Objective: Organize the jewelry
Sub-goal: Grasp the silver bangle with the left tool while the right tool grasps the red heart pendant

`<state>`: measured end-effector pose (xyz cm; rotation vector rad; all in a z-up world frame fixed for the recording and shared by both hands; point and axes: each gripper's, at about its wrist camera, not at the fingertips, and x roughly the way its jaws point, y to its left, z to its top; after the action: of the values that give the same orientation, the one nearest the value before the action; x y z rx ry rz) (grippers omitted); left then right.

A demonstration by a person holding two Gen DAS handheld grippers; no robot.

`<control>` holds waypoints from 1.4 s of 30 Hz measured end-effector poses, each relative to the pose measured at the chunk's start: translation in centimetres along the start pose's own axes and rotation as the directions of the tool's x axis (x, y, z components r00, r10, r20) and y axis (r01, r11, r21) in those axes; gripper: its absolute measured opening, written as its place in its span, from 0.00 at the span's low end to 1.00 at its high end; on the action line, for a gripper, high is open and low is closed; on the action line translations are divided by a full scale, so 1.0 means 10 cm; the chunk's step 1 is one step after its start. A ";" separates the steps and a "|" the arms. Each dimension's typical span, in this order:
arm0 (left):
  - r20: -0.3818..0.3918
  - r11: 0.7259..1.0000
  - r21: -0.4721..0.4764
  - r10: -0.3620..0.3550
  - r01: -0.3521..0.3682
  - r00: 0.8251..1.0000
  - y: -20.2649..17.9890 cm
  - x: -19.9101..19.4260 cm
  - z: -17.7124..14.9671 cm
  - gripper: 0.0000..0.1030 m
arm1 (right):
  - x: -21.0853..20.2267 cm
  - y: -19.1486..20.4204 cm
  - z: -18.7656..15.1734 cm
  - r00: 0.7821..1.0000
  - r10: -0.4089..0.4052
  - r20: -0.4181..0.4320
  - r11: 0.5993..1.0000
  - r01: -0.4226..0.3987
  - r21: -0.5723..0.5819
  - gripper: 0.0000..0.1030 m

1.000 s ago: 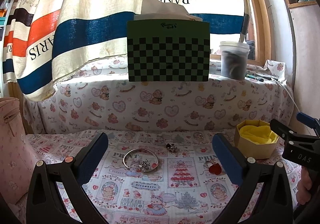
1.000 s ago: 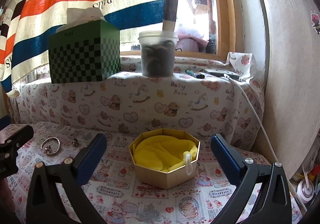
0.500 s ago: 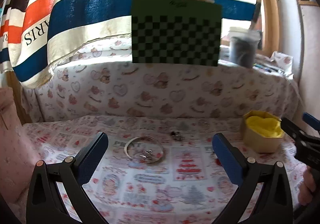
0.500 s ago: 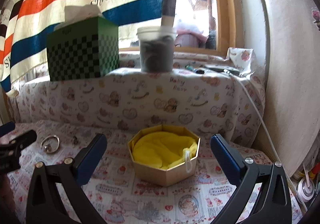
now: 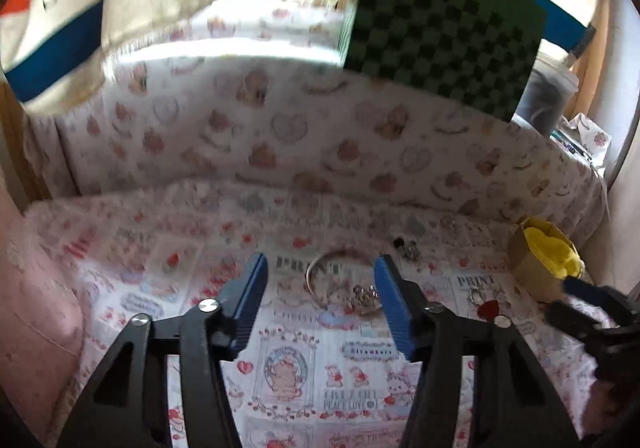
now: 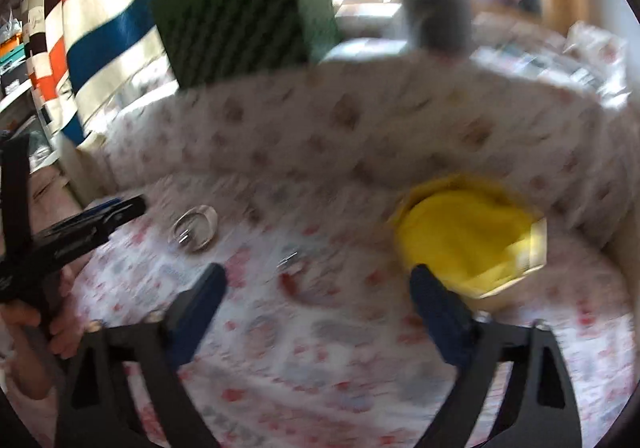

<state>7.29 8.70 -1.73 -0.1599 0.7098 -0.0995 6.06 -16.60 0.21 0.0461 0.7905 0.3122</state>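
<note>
Jewelry lies loose on the printed cloth of the counter (image 5: 328,380), not yet tidied. A silver bangle (image 5: 338,280) sits just ahead of the left gripper (image 5: 320,302), in the gap between its two blue fingers (image 5: 250,298), with a small sparkly piece (image 5: 362,294) inside the ring, close to the right-hand finger. The fingers stand apart and hold nothing. They look set that way so they can go down on both sides of the bangle (my guess, since it sits right between them).

Past the right-hand finger lie a little dark cluster (image 5: 406,248) and a red heart charm (image 5: 489,309) with a small ring (image 5: 475,294) beside it.

The right gripper (image 6: 318,298) has its fingers wide apart too, with nothing in them. The red charm (image 6: 294,286) is between them, though this view is very blurry. The gold box (image 6: 536,248) with yellow cloth (image 6: 468,236) sits just beyond its right finger, lid off and facing up. It is likely the home for the pieces, so it waits near.

A green checked tissue box (image 5: 440,36) stands on the ledge behind, well away from both grippers.
</note>
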 end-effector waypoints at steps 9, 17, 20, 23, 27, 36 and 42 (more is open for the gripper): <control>-0.038 0.998 -0.038 0.047 -0.048 0.998 0.07 0.07 -0.03 0.47 | 0.54 0.10 0.10 0.985 -0.033 -0.167 0.998 0.042 0.054 0.46; -0.057 0.999 -0.029 0.040 -0.041 0.998 0.05 0.09 -0.05 0.35 | 0.70 0.18 0.04 0.977 -0.041 -0.207 0.999 0.046 0.019 0.20; -0.059 0.997 0.022 0.070 -0.069 0.996 -0.05 0.09 -0.08 0.22 | 0.67 0.14 0.04 0.981 -0.026 -0.190 0.998 0.036 0.050 0.06; -0.068 0.999 0.037 0.039 -0.036 0.997 -0.11 0.06 -0.09 0.22 | 0.58 0.05 0.04 0.989 0.009 -0.147 0.997 0.002 0.079 0.06; -0.085 0.996 0.091 0.012 -0.004 0.996 -0.26 0.08 0.01 0.27 | 0.35 -0.07 0.08 0.997 0.040 -0.067 0.994 -0.033 0.106 0.05; -0.211 0.981 0.191 0.060 -0.019 0.976 -0.55 0.41 0.27 0.75 | -0.17 -0.25 0.17 0.988 -0.058 0.145 0.987 0.035 0.156 0.05; -0.193 0.987 0.118 0.129 -0.107 0.973 -0.53 0.56 0.17 0.75 | -0.22 -0.29 0.17 0.990 -0.047 0.134 0.985 0.023 0.174 0.05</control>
<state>12.48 2.89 -3.08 -0.0042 0.9117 -0.0396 6.57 -19.91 2.52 0.2139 0.6792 0.2046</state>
